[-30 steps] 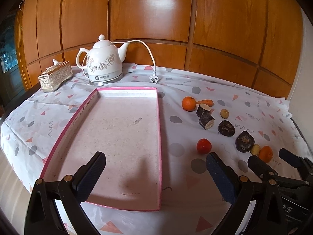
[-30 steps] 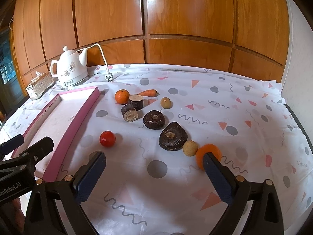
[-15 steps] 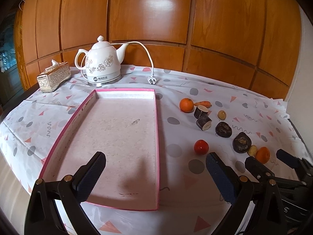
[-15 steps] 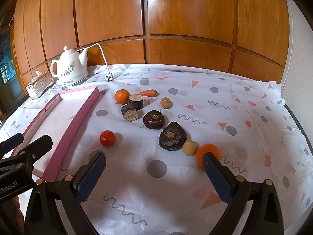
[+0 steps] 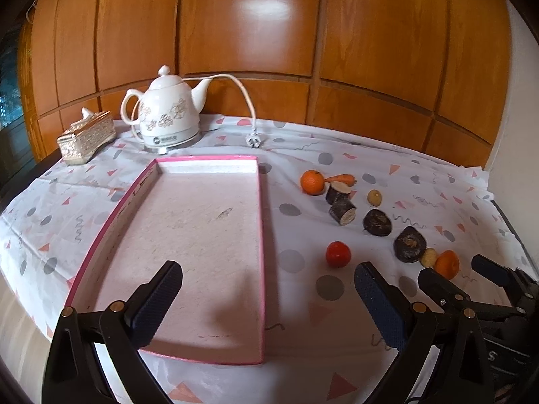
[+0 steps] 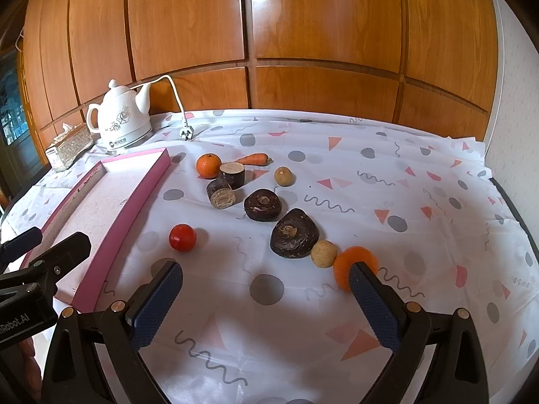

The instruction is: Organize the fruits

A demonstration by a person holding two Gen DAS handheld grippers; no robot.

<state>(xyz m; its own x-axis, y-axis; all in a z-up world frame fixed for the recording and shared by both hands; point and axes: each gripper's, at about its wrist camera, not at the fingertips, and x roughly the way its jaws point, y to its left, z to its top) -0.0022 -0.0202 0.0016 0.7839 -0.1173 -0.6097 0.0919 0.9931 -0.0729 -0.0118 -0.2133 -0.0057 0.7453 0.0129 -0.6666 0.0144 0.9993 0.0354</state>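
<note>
- Two grippers stood over the table, which wore a white cloth printed with grey dots and pink triangles.
- Left gripper: its jaws were spread wide and held nothing; it hung above the near end of the pink-edged tray.
- Right gripper: its jaws were also wide apart and empty, above bare cloth near the table's front; its right pad partly covered the near orange.
- The tray lay at the left, its long axis running from the table's front edge toward the back wall, with nothing inside it.
- All produce lay on the cloth to the right of the tray, strung in a loose diagonal from far left to near right.
- At the far end sat a second orange with a carrot just beside it; the carrot lay flat, long axis roughly across the table, its thin tip pointing left toward that orange.
- Two dark cut stubs lay touching, one standing with its cut face up, the other on its side with its pale cut face turned toward the right wrist camera.
- Next came two dark rounded lumps, a small tan ball touching the nearer lump and just beside the near orange, and another tan ball farther back.
- A red tomato sat alone between the tray and the lumps.
- Behind the tray stood a white kettle, spout pointing right, with a tissue box to its left.
</note>
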